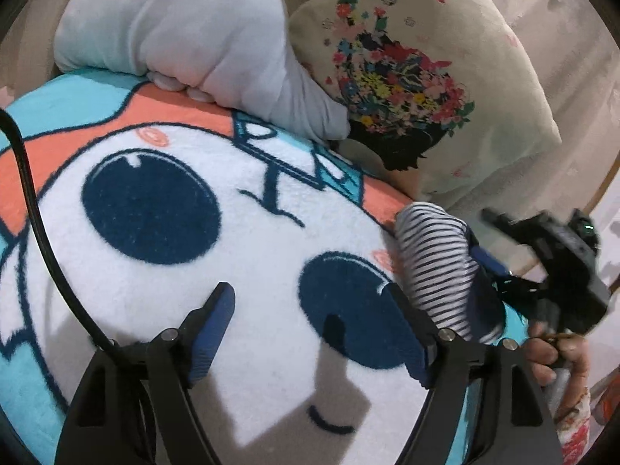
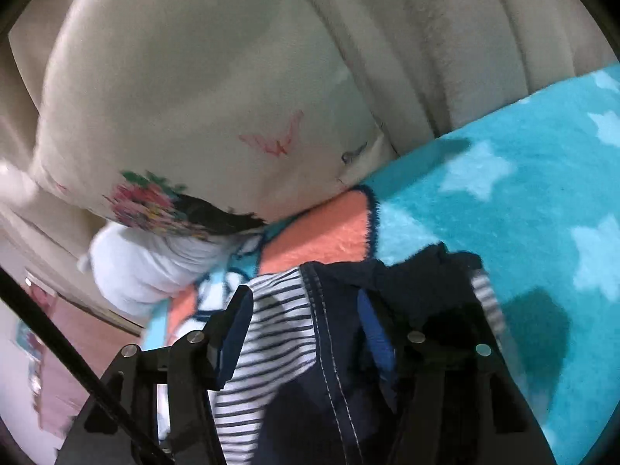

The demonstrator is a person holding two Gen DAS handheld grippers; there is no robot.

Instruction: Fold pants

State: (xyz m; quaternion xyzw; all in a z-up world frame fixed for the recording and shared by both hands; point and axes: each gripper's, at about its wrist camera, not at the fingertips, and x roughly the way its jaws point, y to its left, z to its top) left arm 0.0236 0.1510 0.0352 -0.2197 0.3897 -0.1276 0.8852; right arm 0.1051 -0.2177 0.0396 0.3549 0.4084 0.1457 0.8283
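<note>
The pants are dark navy with a white-and-navy striped lining, bunched into a bundle. In the right wrist view they fill the space between my right gripper's two fingers, which are closed in on the bundle. In the left wrist view the striped bundle sits at the right edge of the blanket, with the right gripper's black body and the person's hand behind it. My left gripper is open and empty, hovering over the cartoon face on the blanket, just left of the bundle.
A fleece blanket with a big-eyed cartoon face, teal with white stars, covers the bed. A cream floral pillow and a pale blue bundle lie at the far side against a beige padded headboard.
</note>
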